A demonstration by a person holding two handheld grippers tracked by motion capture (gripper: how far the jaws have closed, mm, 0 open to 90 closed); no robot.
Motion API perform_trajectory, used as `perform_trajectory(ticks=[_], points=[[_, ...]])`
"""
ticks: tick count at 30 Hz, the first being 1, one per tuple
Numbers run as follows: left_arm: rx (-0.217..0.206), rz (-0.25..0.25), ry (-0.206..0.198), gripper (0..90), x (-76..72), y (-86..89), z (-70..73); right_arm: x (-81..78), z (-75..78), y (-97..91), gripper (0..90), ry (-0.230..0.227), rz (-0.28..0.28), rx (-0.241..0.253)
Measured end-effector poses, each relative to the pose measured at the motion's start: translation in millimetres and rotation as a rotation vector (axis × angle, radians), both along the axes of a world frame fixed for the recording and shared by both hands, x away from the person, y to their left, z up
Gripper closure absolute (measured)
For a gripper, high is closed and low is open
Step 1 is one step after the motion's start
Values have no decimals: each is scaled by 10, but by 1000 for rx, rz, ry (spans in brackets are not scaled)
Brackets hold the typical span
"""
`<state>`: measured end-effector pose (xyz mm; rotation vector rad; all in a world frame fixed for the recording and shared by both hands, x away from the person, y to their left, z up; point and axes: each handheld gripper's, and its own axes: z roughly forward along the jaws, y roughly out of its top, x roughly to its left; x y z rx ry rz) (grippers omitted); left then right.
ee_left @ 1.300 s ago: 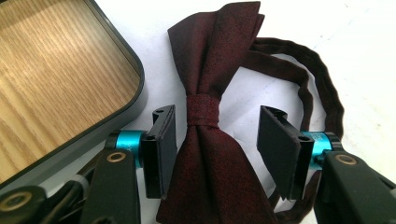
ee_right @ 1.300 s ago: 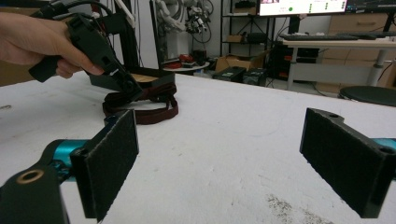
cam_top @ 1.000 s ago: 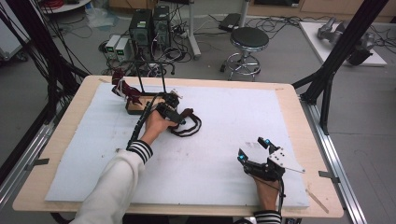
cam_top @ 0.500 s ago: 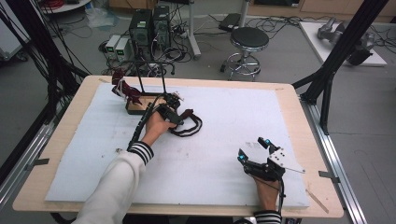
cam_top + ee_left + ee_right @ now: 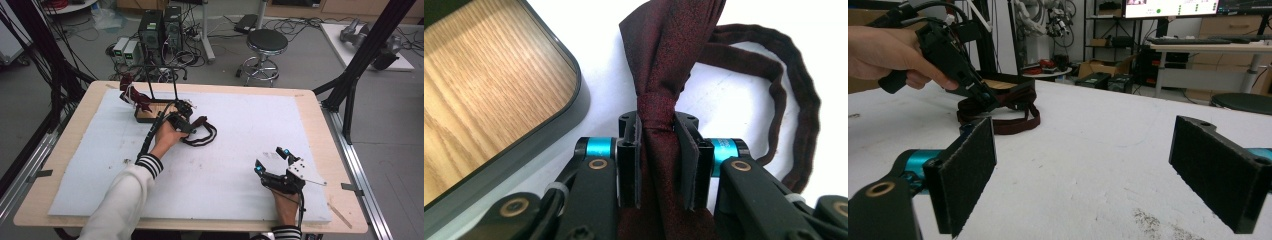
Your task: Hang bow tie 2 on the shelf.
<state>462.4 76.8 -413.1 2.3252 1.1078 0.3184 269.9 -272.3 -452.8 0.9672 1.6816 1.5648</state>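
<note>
On a white table (image 5: 310,115), the left gripper (image 5: 658,131) clamps the knot of a dark red bow tie (image 5: 674,35) beside a wooden tray (image 5: 484,85). From above, the hand hides that grip. The right gripper (image 5: 272,160) rests apart, jaws spread, grasping nothing.

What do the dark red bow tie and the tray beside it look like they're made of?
Bow tie: woven fabric, matte with a fine speckled weave, pinched soft at the knot. Tray: likely wood or wood-look laminate, showing grain lines, inside a smooth dark rim, perhaps plastic.
</note>
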Motion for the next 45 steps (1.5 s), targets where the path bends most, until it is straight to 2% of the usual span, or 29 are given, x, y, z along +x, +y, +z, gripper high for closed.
perform_trajectory(ticks=[1,5,7,13,15,16,18,19,20,21,24,25,27,33,39,45], points=[[-15,-4,-24,732,-20,20,17,-1,1,0,109,1,0,-1],[-31,-9,-43,731,-38,44,43,0,0,1,108,-1,0,-3],[-51,-16,-68,732,-68,64,77,-1,0,1,109,-1,-1,-2],[-78,-19,-107,731,-135,106,117,-1,0,2,108,1,-1,-1],[-93,-28,-135,732,-187,132,152,-1,0,2,108,1,-1,-2],[-93,-28,-135,731,-187,132,152,-1,1,3,108,0,-1,-2],[-125,-38,-170,732,-242,155,213,-4,1,8,108,3,1,-1],[-125,-38,-170,732,-242,155,213,-4,1,8,108,3,1,-1],[-138,-47,-197,731,-278,165,259,-4,1,8,108,3,0,-1],[-138,-47,-197,732,-278,165,259,-5,1,9,108,4,1,0],[-167,-68,-246,731,-321,188,332,-5,1,11,109,4,0,-1],[-197,-79,-270,731,-346,217,382,-5,1,11,108,2,-1,-4],[-207,-84,-274,731,-356,230,403,-7,1,12,108,4,-1,-4],[-234,-109,-350,731,-449,289,489,-2,1,10,109,2,0,-9],[-249,-108,-374,731,-481,324,534,-2,2,10,108,2,-1,-9],[-283,-105,-408,731,-540,387,631,-2,2,10,108,2,0,-10]])
